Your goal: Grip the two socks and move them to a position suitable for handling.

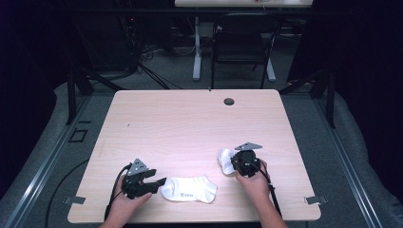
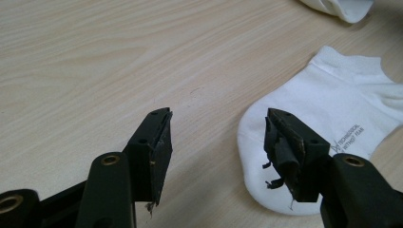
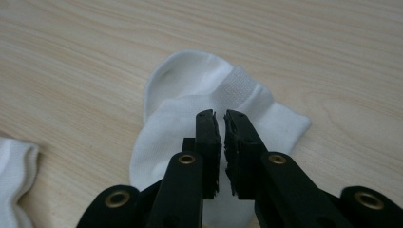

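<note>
Left tongs [image 2: 216,137] gape beside flat sock [image 2: 332,123]; right tongs [image 3: 223,137] nearly closed above crumpled sock [image 3: 190,95].

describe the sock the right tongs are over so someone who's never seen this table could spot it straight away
On the pale wooden table, look near the front edge, right of centre, under the right tongs. The bunched white sock lies there, ribbed cuff showing. Unlike the flat sock with grey lettering beside the left tongs, it is crumpled and shows no print.

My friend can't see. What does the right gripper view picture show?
Two black jaws of the right gripper stand almost shut over a crumpled white sock on a pale wooden table. Whether they pinch the fabric is unclear. Another white sock peeks in at the left edge.
</note>
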Tool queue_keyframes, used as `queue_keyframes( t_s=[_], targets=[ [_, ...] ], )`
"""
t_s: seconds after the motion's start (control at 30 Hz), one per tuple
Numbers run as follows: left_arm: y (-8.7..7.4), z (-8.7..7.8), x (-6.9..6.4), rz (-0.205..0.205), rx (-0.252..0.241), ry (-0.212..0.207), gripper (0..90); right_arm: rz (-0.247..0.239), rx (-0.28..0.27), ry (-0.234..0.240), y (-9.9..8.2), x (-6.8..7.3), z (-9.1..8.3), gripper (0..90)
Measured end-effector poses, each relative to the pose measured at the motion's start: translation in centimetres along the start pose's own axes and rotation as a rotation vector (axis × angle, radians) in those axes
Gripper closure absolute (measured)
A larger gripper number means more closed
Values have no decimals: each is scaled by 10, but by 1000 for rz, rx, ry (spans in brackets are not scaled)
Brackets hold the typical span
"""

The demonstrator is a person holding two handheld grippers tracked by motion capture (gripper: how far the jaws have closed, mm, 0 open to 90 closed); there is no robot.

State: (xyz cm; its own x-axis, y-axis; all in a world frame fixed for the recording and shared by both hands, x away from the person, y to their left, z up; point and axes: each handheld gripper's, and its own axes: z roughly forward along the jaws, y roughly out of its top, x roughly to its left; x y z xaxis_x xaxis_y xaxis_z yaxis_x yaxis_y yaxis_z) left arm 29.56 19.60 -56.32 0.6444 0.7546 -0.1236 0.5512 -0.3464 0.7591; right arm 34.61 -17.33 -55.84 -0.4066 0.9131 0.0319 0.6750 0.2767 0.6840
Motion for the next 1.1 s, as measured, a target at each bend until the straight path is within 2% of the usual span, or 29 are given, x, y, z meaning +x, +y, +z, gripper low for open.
queue_keyframes(
  t_s=[0.17, 0.27, 0.47, 0.5, 0.57, 0.67, 0.87, 1.1],
  targets=[
    [0, 1, 0, 6, 0, -4, 430, -6, 20, -3, 1, 3, 12, 841],
    [1, 2, 2, 6, 9, -11, 436, -16, 22, 9, 3, 9, 20, 857],
    [2, 6, 1, 17, 9, -13, 442, -10, 3, 91, 9, 21, 30, 874],
    [2, 6, 1, 17, 9, -13, 443, -10, 3, 91, 9, 21, 30, 874],
    [3, 7, 0, 18, 10, -17, 443, -44, 10, 120, 16, 35, 37, 874],
    [3, 8, 0, 17, 9, -16, 444, -106, 23, 136, 22, 52, 42, 875],
    [3, 7, 2, 19, 6, -13, 449, -158, 27, 186, 32, 83, 53, 880],
    [3, 7, 3, 12, 0, -10, 459, -236, 41, 227, 36, 106, 57, 884]
  ],
)
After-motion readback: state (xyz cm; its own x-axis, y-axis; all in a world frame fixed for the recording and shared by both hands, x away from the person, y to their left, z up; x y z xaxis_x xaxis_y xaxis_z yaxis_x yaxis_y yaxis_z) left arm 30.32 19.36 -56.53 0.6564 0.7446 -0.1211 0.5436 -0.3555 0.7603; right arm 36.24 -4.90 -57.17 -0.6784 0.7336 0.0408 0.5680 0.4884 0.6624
